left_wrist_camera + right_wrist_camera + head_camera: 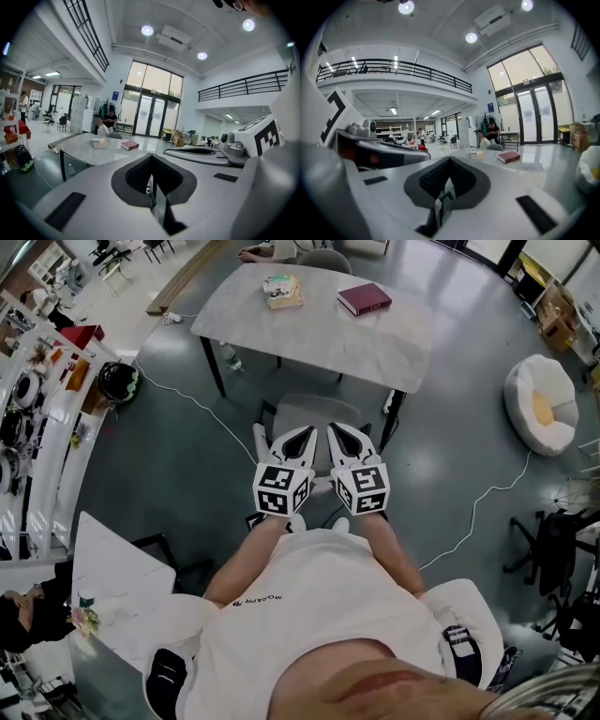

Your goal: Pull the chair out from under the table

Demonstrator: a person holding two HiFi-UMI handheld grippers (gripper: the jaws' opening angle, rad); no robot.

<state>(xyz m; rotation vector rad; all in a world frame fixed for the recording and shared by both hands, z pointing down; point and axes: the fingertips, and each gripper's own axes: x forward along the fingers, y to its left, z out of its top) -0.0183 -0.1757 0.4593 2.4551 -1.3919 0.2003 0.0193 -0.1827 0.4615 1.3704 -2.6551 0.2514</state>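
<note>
Much of the head view is a dark, glossy floor (178, 456). On it, toward the top, stands a long table (309, 334) with a pale grey top and black legs. A second, white table (112, 587) sits at the lower left, close to the person's side. Well apart to the right is a white beanbag (541, 404) with a yellow patch in its hollow.

The grey chair (314, 418) stands at the near edge of the long table, between its two near legs. Most of its seat shows clear of the table top, and only its far part meets the table's edge. Whether any of it lies under the top cannot be told.

Above the chair the person holds both tools side by side, pointing toward the table. The left gripper (302, 435) has its jaws together with nothing between them, and the right gripper (339, 430) is closed and empty as well. Neither touches the chair in any view.

A black helmet (118, 381) lies on the floor at the left, near shelving. On the long table a red book (364, 298) lies toward the far right, and a small stack of books (282, 291) lies to its left. A thin white cable (478, 512) snakes across the floor at the right. A clear bottle (232, 357) stands under the table by its near left leg.
</note>
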